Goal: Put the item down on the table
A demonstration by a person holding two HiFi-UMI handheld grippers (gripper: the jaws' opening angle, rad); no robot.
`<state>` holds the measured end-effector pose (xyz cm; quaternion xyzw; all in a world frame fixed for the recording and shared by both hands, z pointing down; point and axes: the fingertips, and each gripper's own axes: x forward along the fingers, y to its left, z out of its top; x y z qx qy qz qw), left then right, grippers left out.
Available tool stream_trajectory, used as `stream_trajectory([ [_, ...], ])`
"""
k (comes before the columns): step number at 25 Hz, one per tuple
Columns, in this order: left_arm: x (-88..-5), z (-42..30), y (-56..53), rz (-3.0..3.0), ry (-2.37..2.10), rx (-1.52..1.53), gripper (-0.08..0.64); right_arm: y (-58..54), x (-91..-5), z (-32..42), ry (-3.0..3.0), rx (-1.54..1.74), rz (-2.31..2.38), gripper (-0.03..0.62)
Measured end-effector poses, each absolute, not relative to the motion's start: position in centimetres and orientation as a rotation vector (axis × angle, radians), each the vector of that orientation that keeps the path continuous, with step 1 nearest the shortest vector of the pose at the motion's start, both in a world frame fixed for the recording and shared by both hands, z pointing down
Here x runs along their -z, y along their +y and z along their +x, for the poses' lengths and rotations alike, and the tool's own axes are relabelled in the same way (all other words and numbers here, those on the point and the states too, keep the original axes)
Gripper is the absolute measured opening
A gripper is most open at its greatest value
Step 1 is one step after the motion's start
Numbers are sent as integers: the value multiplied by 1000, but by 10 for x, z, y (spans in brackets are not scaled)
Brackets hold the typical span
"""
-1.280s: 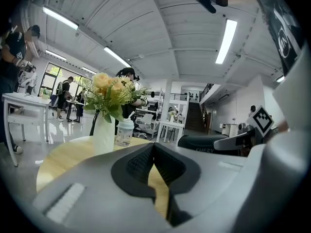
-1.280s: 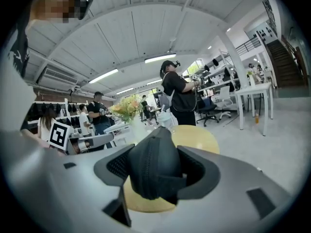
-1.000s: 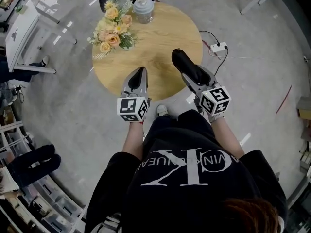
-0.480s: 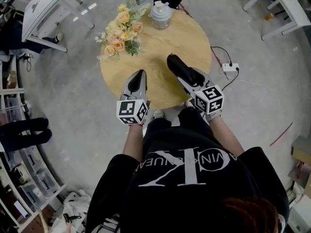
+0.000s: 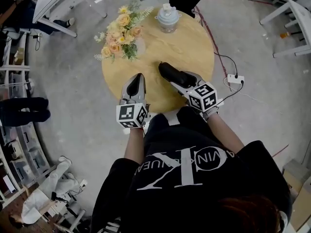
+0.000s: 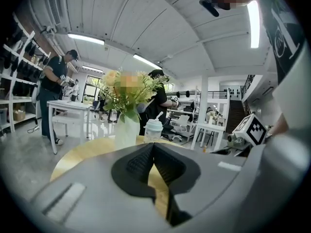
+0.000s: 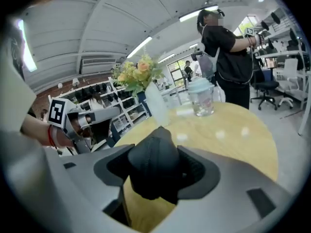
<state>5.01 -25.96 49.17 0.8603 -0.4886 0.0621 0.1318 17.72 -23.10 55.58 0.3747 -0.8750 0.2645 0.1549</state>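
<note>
The right tool (image 7: 156, 170) is clenched on a black item (image 7: 150, 157), a soft, dark, rounded thing that fills the gap between the two jaws and pokes out past their tips. In the head view the black item (image 5: 168, 73) hangs over the near part of the round wooden table (image 5: 194, 45), a little right of its middle. No view shows whether its underside touches the wood.

The left tool (image 6: 153, 152) is clenched with nothing in it: its two jaws meet in a thin line, and only the yellow tabletop shows beyond them. In the head view it sits over the near edge of the table, left of the right tool and apart from it.

On the far left of the table stand the flowers (image 5: 119, 30), and at the far edge a lidded cup (image 5: 167, 16). Both are well apart from the tools.

Against the picture a second earlier, the right tool and the black item have moved in from the table's right edge toward its middle, and the tool points more to the left. Its grip on the item is unchanged. The left tool has kept its place at the near edge, jaws together as before. The flowers and the cup stand where they stood.
</note>
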Motion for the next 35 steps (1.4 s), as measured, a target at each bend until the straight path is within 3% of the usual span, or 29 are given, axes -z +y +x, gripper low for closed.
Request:
stream_trajectory([
  [16,-501,-41,-224,2268,-1720,-175,12,-201,-576,56,-2580,-808,472,275],
  [35,-501,-48,-219,2274,-1695,-161,12,-216,-596,78,-2512,-960,612,276],
])
